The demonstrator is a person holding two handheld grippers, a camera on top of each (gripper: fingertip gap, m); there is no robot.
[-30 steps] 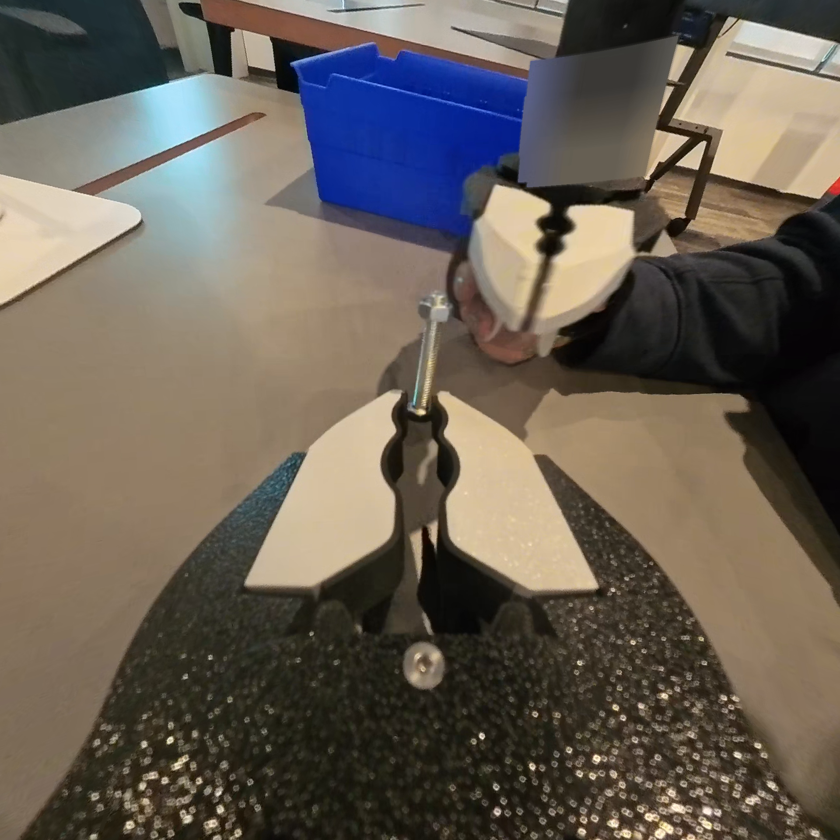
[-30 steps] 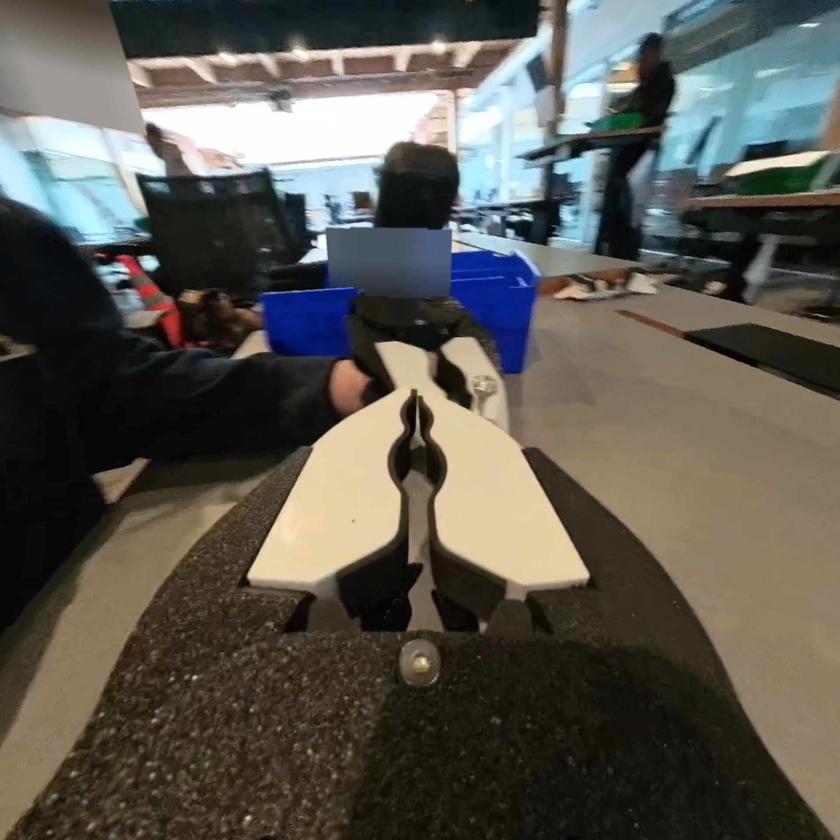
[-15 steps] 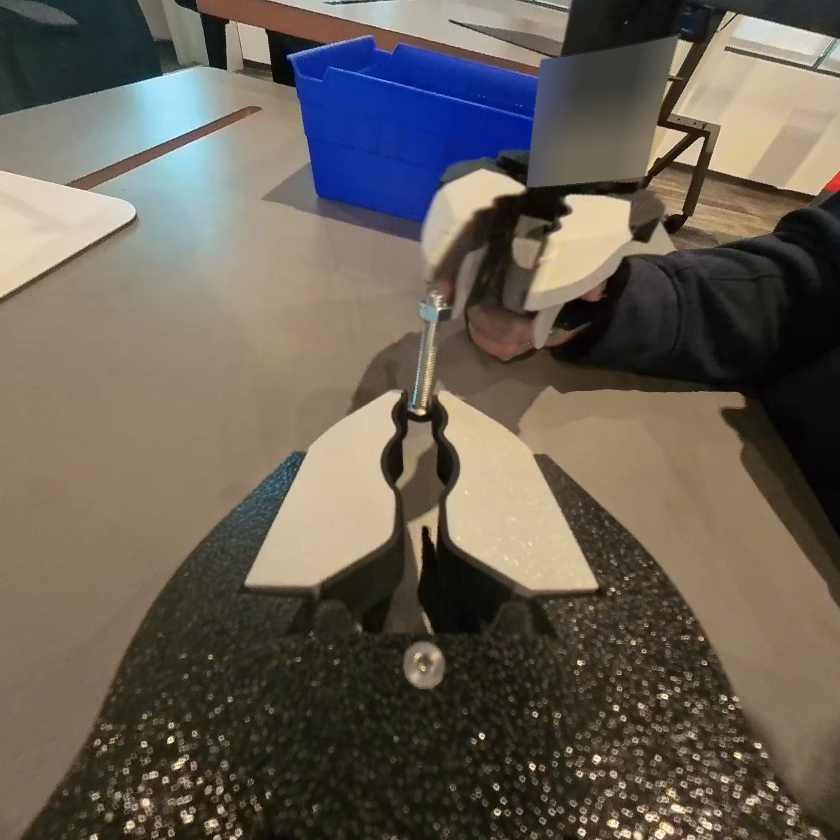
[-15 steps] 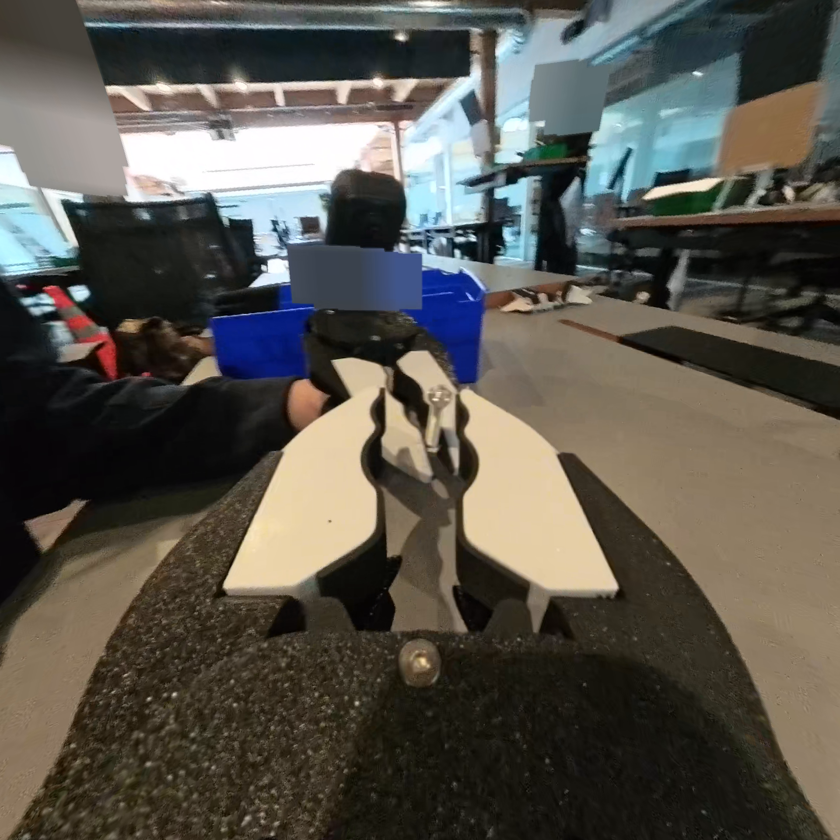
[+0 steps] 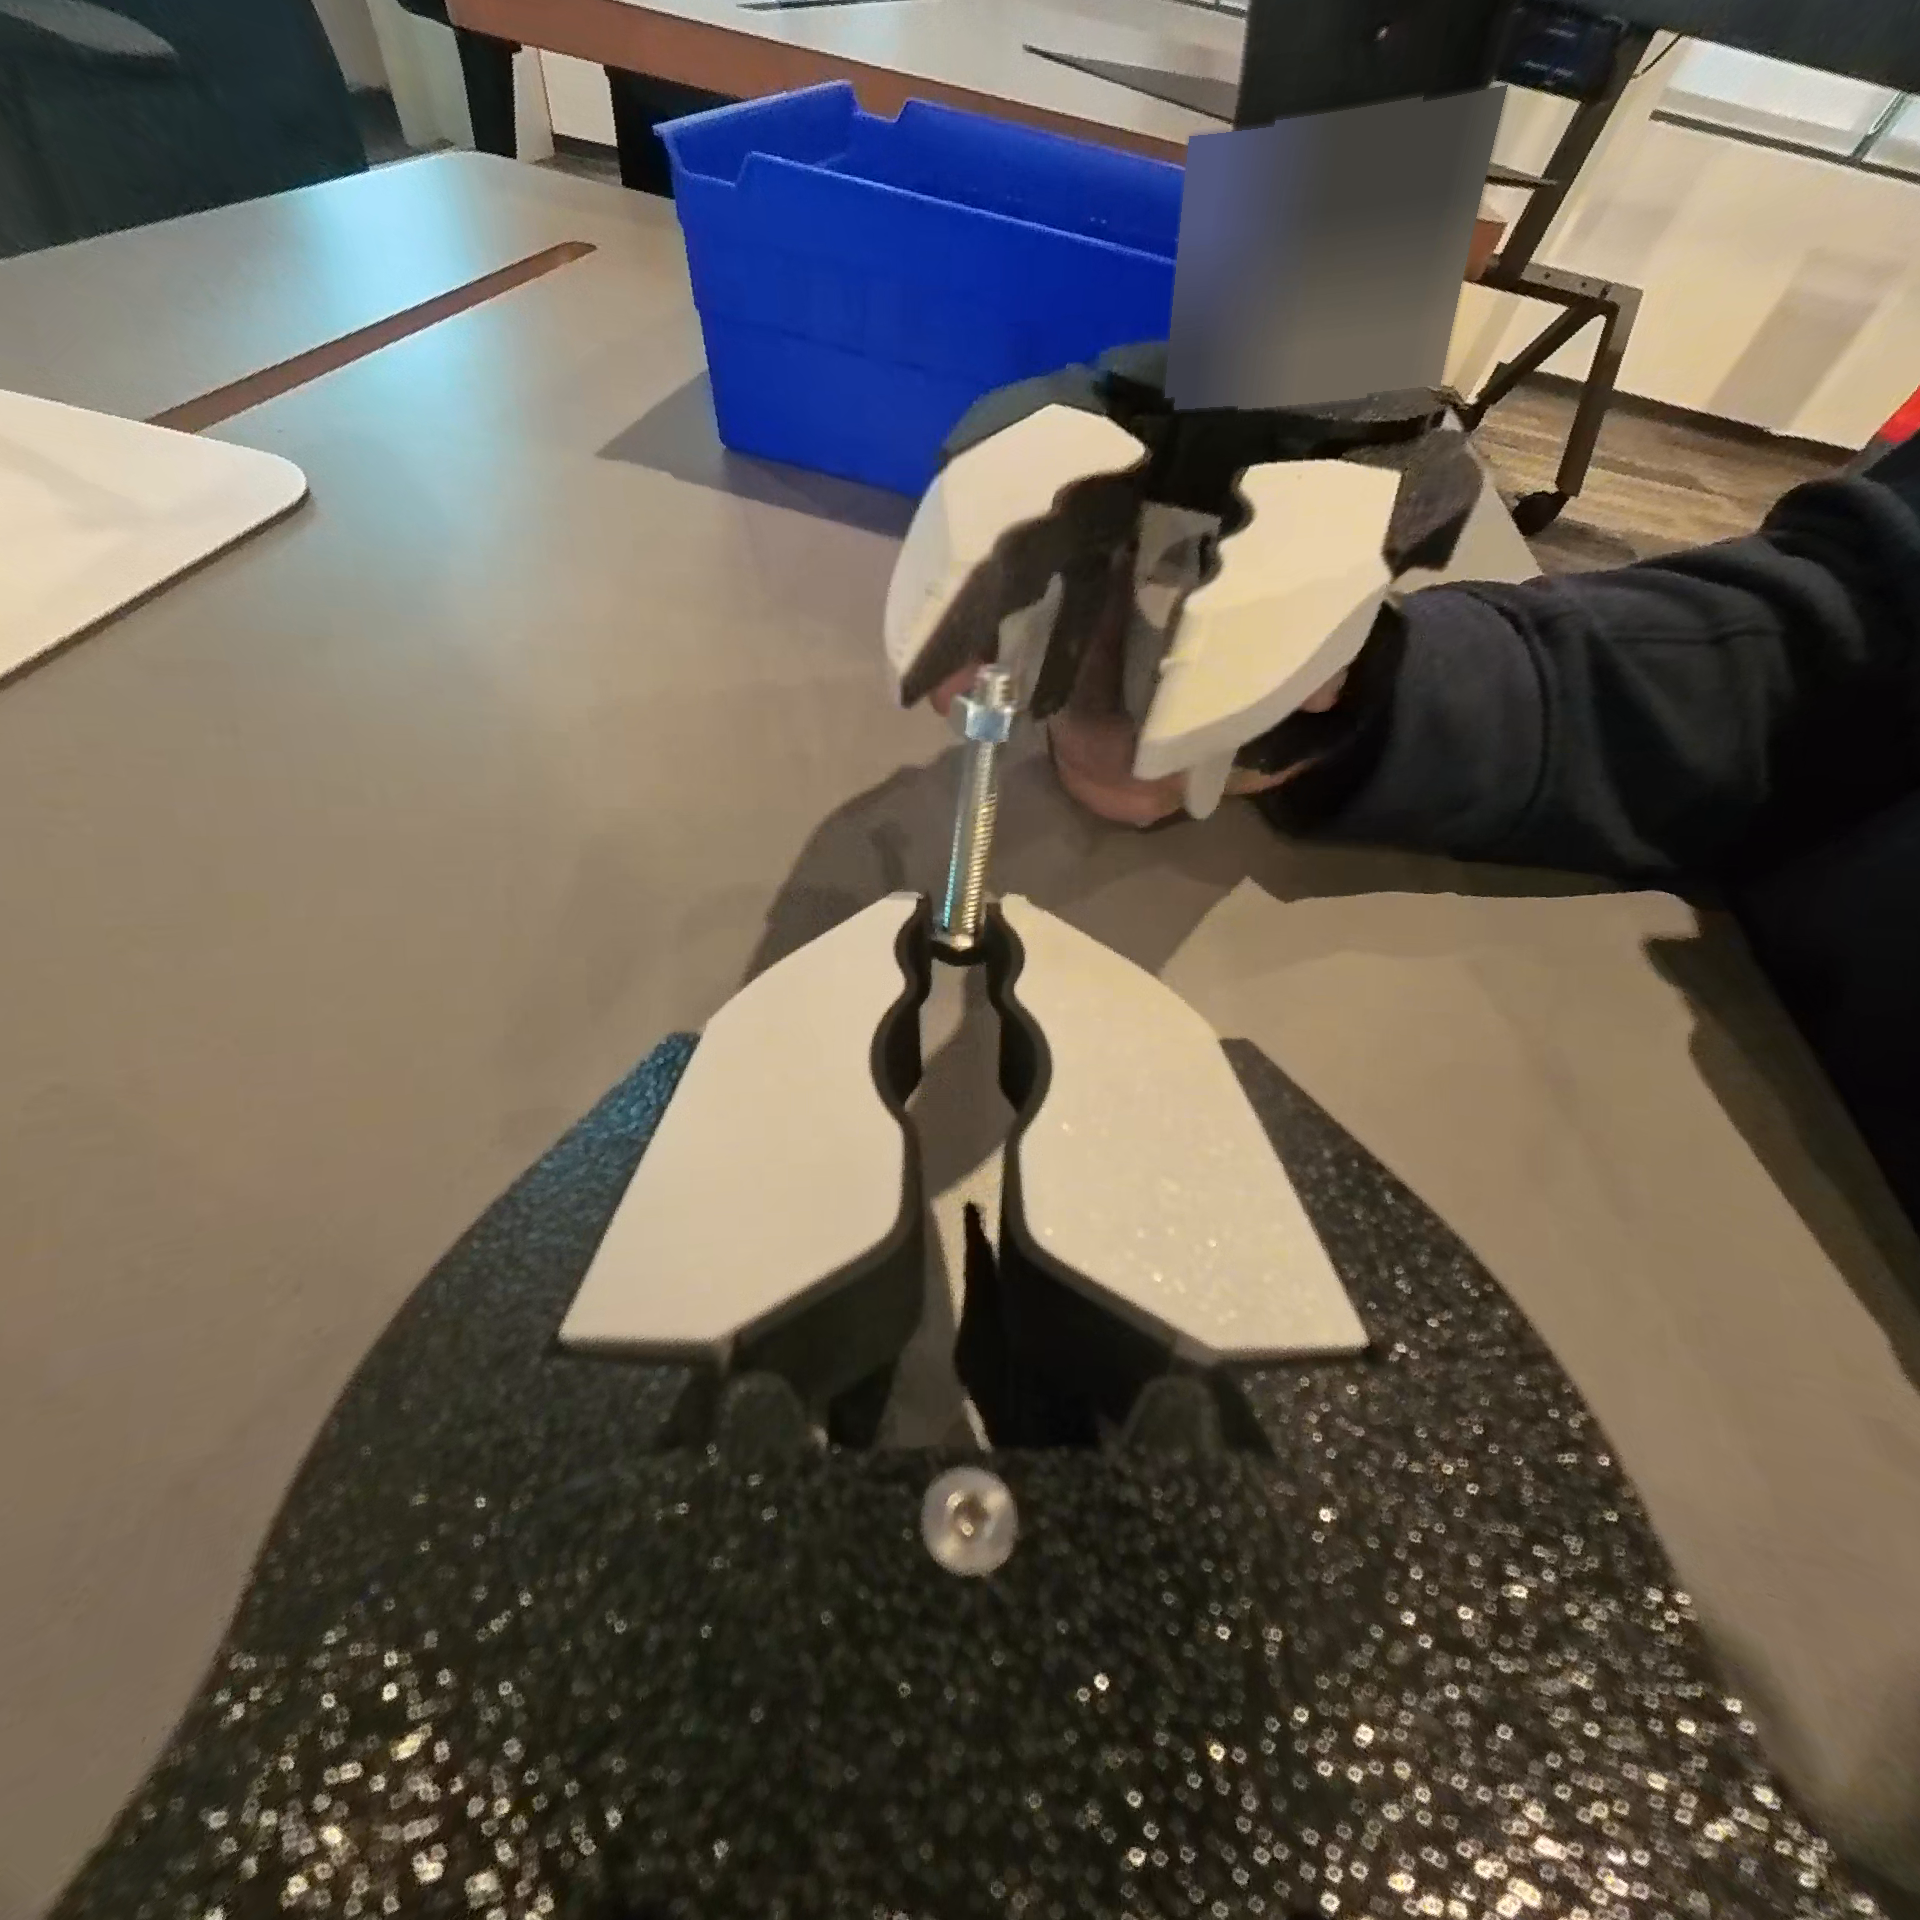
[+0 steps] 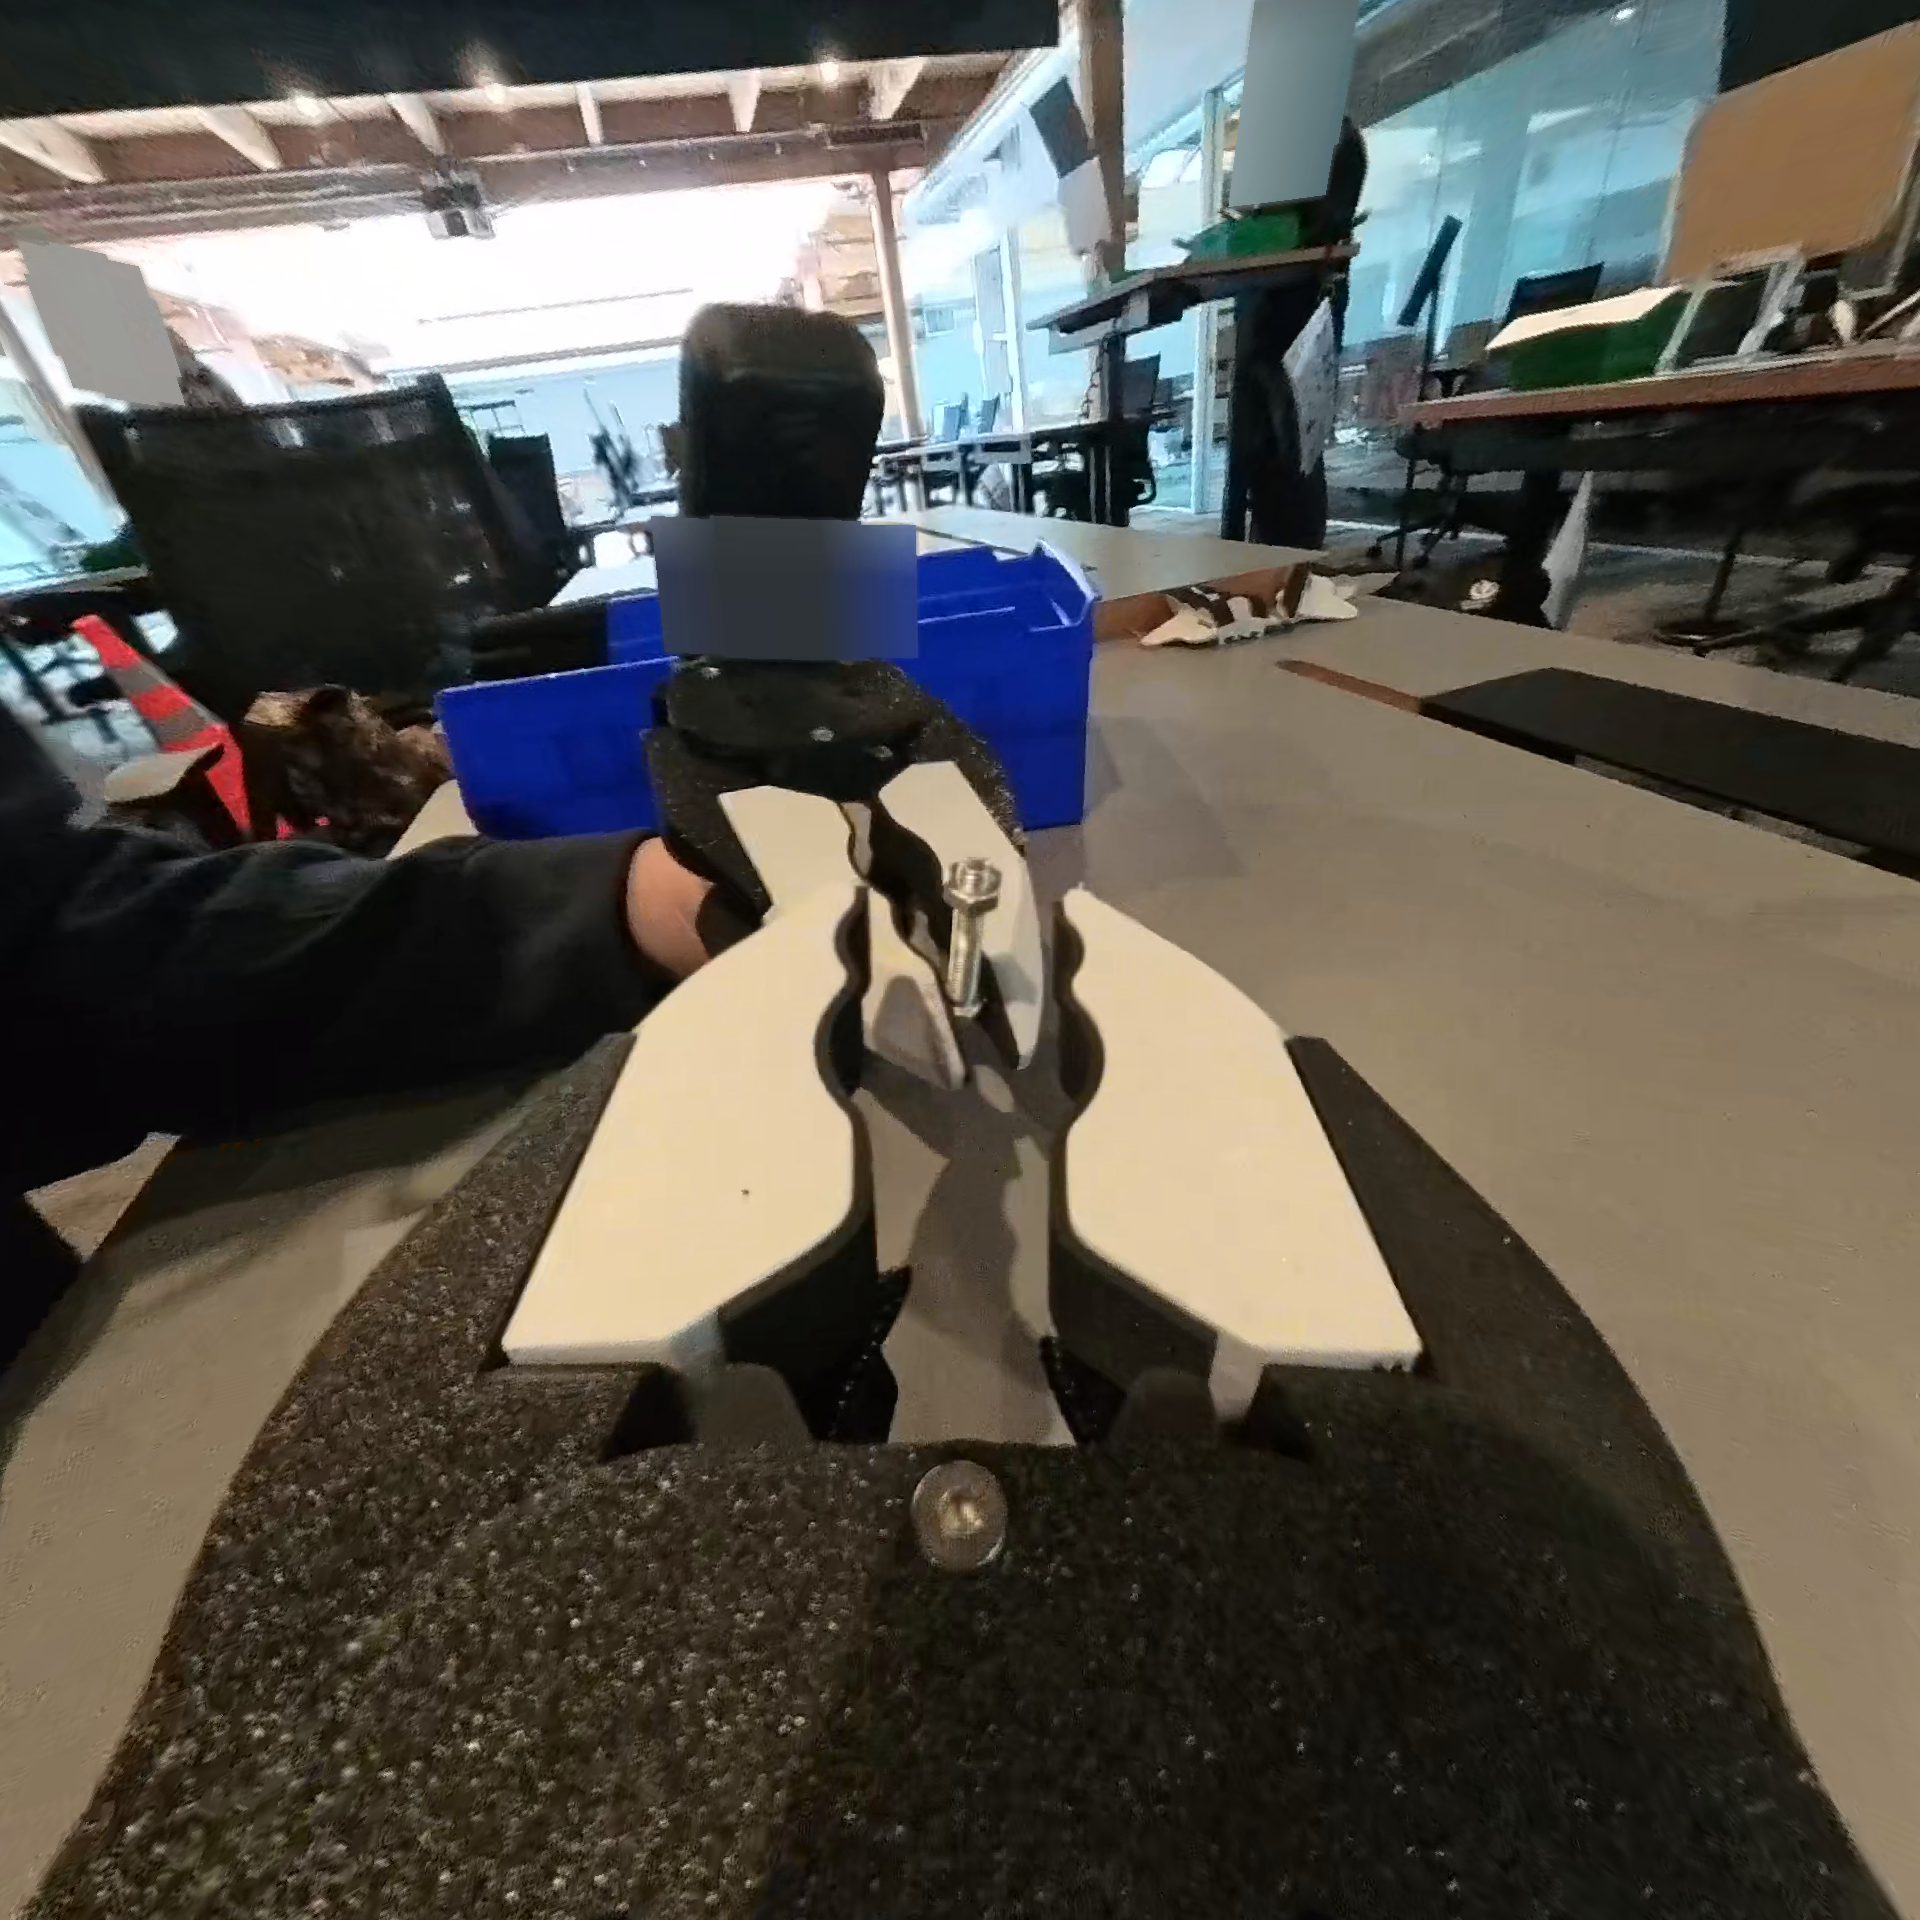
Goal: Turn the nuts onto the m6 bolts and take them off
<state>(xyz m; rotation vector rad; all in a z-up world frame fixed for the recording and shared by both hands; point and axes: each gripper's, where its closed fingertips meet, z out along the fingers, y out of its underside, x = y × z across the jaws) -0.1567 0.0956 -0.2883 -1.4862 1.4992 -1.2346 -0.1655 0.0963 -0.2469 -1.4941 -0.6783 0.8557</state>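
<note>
My left gripper (image 5: 961,920) is shut on the lower end of a silver M6 bolt (image 5: 971,810) and holds it upright above the grey table (image 5: 416,831). A silver nut (image 5: 987,712) sits near the bolt's top end, with a little thread showing above it. My right gripper (image 6: 961,914) is open and faces the left one; the bolt (image 6: 964,956) and nut (image 6: 974,883) show between its fingertips, not gripped. In the left wrist view the right gripper (image 5: 1039,717) hovers just behind the nut. The left gripper (image 6: 982,1034) also shows in the right wrist view.
A blue plastic bin (image 5: 935,270) stands on the table behind the grippers, also in the right wrist view (image 6: 1023,707). A white mat (image 5: 114,520) lies at the far left. A black mat (image 6: 1662,748) lies at the right. A dark-sleeved arm (image 5: 1610,727) holds the right gripper. Some 4 centimeters of space lies between my two pairs of fingers.
The right gripper has gone from shut to open and moved in on the bolt's nut end. The left gripper still holds the bolt upright.
</note>
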